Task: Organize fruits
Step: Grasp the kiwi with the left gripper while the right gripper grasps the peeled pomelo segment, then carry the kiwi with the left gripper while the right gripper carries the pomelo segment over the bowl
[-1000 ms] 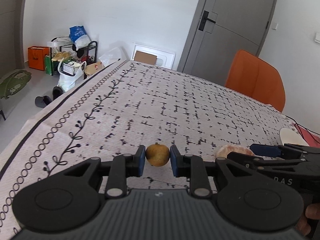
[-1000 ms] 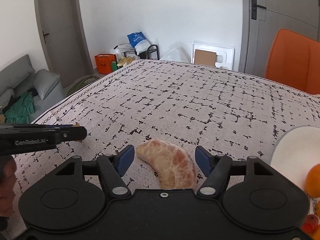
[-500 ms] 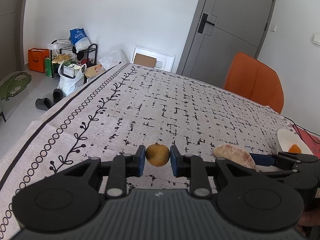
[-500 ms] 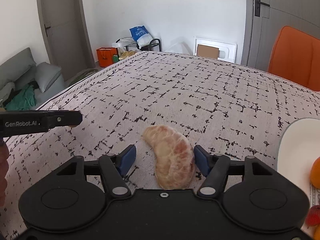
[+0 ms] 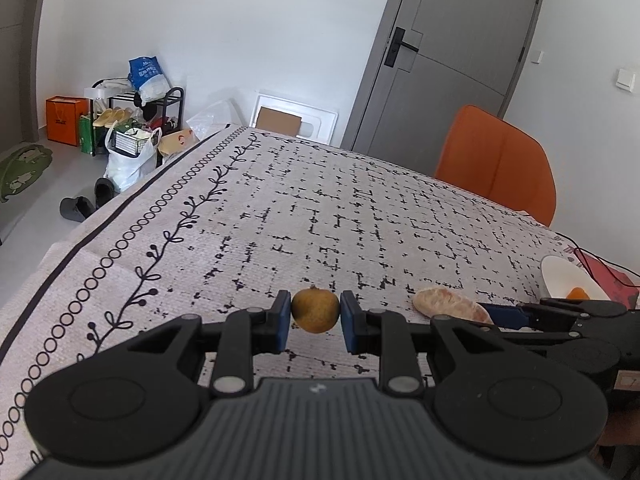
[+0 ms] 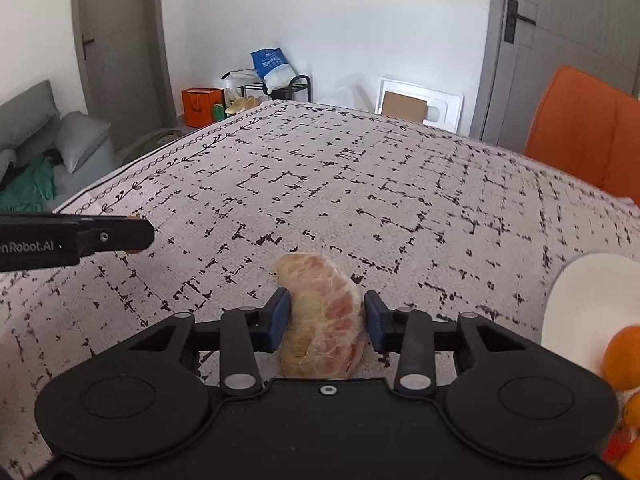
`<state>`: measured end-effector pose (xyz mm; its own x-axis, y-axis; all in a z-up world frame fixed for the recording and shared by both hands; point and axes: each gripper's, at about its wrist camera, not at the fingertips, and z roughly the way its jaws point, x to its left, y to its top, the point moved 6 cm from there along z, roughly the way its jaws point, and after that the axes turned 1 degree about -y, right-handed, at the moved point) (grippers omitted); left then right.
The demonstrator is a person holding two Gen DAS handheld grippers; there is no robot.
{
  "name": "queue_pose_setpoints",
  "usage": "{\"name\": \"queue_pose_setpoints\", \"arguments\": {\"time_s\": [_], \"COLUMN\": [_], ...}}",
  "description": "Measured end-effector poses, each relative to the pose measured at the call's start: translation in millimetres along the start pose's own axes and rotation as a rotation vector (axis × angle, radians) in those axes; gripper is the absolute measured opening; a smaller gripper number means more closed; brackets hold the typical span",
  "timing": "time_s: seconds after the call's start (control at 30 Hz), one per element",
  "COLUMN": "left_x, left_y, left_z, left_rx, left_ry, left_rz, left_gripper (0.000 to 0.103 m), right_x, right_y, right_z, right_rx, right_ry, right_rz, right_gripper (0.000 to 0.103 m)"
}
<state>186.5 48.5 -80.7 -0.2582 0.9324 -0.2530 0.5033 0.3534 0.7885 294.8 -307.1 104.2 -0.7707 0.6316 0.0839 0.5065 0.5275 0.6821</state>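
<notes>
My left gripper (image 5: 315, 322) is shut on a small round brown fruit (image 5: 315, 310) and holds it just above the patterned tablecloth (image 5: 320, 220). My right gripper (image 6: 325, 320) has closed onto a peeled pink pomelo segment (image 6: 322, 316), both blue pads touching its sides. The segment also shows in the left wrist view (image 5: 448, 306), with the right gripper's fingers (image 5: 520, 316) beside it. A white plate (image 6: 584, 300) with oranges (image 6: 622, 356) sits at the right; it also shows in the left wrist view (image 5: 560, 280).
An orange chair (image 5: 496, 164) stands at the table's far right side. The left gripper's finger (image 6: 76, 238) reaches in from the left in the right wrist view. A red item with a cable (image 5: 604, 276) lies beside the plate. The table's left edge drops to the floor.
My right gripper has moved forward around the pomelo segment and closed its jaws onto it. My left gripper keeps holding the brown fruit and has lifted slightly.
</notes>
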Motion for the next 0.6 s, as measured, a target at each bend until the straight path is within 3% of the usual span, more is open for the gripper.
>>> {"name": "queue_pose_setpoints", "arguments": {"time_s": [0.6], "left_x": [-58], "left_y": [10], "left_z": [-1], "left_rx": [-0.023], "left_ry": [-0.088], "left_rz": [0.08], "left_gripper": [0.025], "right_x": [-34], "right_y": [-1], "right_z": [-49], "right_rx": [-0.094], "right_ry": [-0.041], "right_rz": [0.114], "right_gripper": [0.038]}}
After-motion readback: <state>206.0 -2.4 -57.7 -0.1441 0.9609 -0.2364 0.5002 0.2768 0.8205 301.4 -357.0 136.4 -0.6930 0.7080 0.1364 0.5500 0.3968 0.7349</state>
